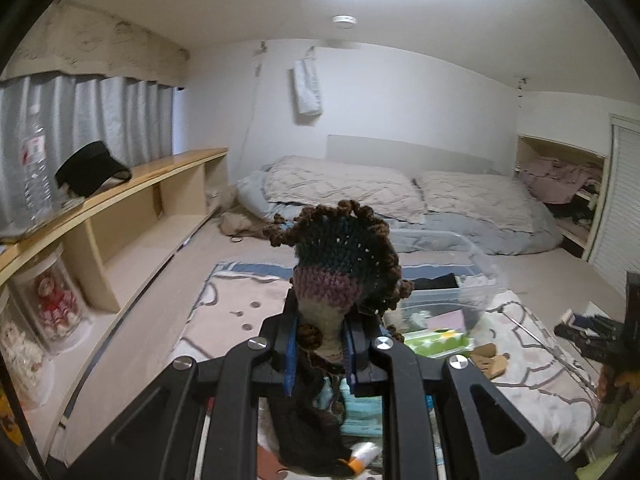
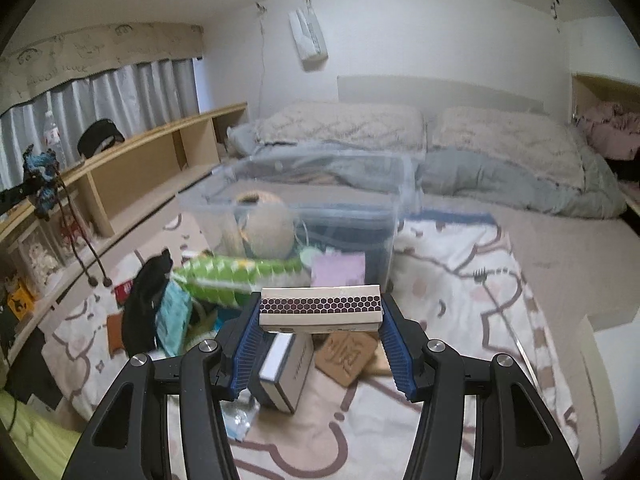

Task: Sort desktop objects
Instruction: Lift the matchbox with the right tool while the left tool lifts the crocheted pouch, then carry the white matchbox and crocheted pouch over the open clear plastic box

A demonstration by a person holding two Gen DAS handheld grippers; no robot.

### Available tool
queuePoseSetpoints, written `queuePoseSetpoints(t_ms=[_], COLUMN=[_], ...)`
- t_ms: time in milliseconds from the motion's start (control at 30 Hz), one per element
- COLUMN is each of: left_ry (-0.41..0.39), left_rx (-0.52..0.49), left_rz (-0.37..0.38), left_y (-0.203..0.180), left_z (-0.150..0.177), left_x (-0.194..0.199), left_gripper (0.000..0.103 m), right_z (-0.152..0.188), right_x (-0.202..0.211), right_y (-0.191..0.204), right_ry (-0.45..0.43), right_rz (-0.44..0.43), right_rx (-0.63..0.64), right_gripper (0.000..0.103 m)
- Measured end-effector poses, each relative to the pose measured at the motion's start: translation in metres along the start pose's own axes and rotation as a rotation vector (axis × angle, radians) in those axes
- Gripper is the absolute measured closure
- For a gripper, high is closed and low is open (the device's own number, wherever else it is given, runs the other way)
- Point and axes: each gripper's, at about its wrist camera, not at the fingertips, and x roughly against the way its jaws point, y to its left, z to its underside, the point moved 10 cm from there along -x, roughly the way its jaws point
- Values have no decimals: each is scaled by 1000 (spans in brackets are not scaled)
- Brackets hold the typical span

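Left gripper (image 1: 322,354): jaws drawn tight on a crocheted yarn piece (image 1: 340,256) with teal, mauve and beige bands and a curly brown fringe. The piece stands up above the fingers, and its dark lower part hangs down between the black arms.
Right gripper (image 2: 320,312): jaws partly apart, blue ribbed pads (image 2: 248,344) pressed on the two short ends of a flat white cardboard box with a black honeycomb strip (image 2: 320,307). The box is held level, clear of the bedding.
Under the held box: a second white box with a dark side (image 2: 282,376) lies on the patterned cream blanket (image 2: 460,320), and a tan embossed square pad (image 2: 347,354) lies just beside it.
Clutter pile: a green-and-white scaled soft pouch (image 2: 236,276), a pale lilac card (image 2: 339,269) and a black cloth (image 2: 146,304) lie near the front of the bin.
Bin: a clear plastic storage box (image 2: 320,200) stands on the blanket, with a round ball of beige twine (image 2: 260,224) inside.
Beyond: a grey duvet and pillows (image 2: 500,160).
Left side: a long pale wooden shelf (image 1: 160,184) bears a black visor cap (image 1: 90,170) and a clear plastic water bottle (image 1: 34,168).
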Motion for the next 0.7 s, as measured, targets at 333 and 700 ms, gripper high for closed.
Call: queuePoseSetpoints(t_ms=[333,700], left_ry=[5,-7], left_rx=[-14,23], left_rz=[58,83], left_y=[-41,-79], left_z=[-51,-101], left_x=[-18,-49], left_gripper=[84,84], right_z=[-85,-156], right_x=[28,29], right_y=[13,33], right_ry=[-145,-186], right_rz=[21,20], right_rx=[8,45], right_gripper=[46,46])
